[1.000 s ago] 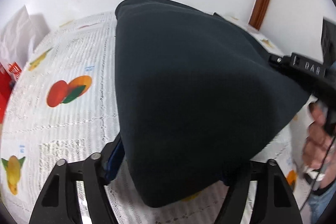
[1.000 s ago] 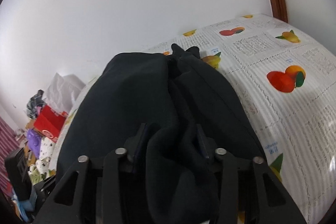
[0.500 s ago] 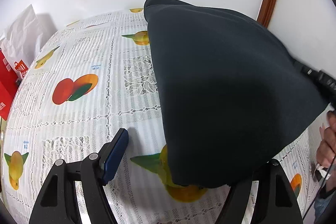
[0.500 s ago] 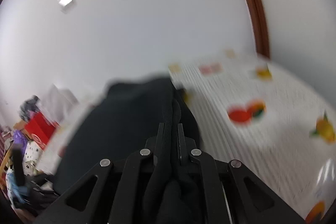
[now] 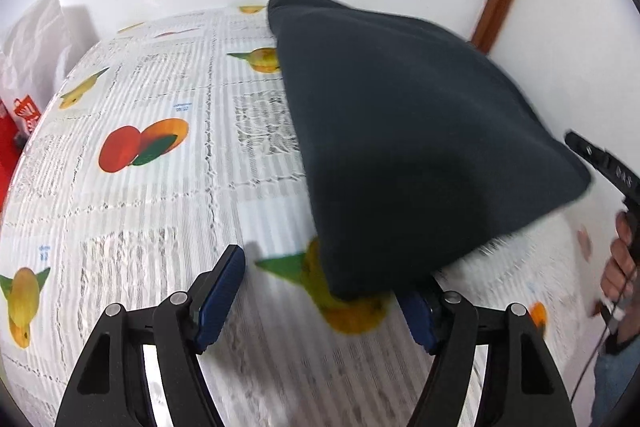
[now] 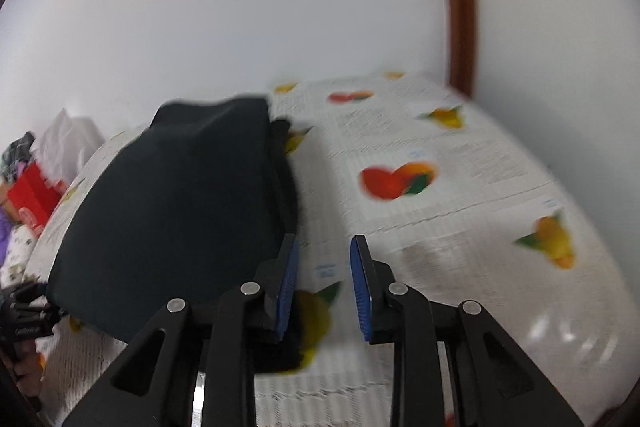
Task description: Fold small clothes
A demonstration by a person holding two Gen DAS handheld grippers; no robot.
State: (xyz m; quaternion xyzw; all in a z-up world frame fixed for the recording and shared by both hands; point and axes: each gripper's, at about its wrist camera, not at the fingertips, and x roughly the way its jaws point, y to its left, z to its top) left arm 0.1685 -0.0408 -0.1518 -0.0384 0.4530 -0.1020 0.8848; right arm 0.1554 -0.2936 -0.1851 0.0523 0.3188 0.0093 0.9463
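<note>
Dark navy garment (image 5: 416, 147) folded over on worktop (image 5: 160, 211), on white lace-pattern cloth printed with fruit.

Left wrist view: left tool (image 5: 320, 303) low at near edge, fingers well apart, just been closing slightly. Nothing clamped. Near corner of garment over right blue pad (image 5: 418, 319), covering its tip; contact not clear. Left pad bare over cloth, apart from fabric. Garment runs from that corner to far side of worktop, mostly right of tool's centre line.

Right tool (image 5: 604, 169) at far right of same view, in a hand (image 5: 618, 267), just past garment's right corner.

Right wrist view: right tool (image 6: 324, 287), fingers narrowly apart, just been opening. Only printed cloth in the gap. Garment (image 6: 180, 211) left of tool, its near right edge behind and against outer side of left finger. Fruit print under the gap.

Red box and bags beyond left worktop edge. White wall, brown trim far right.
</note>
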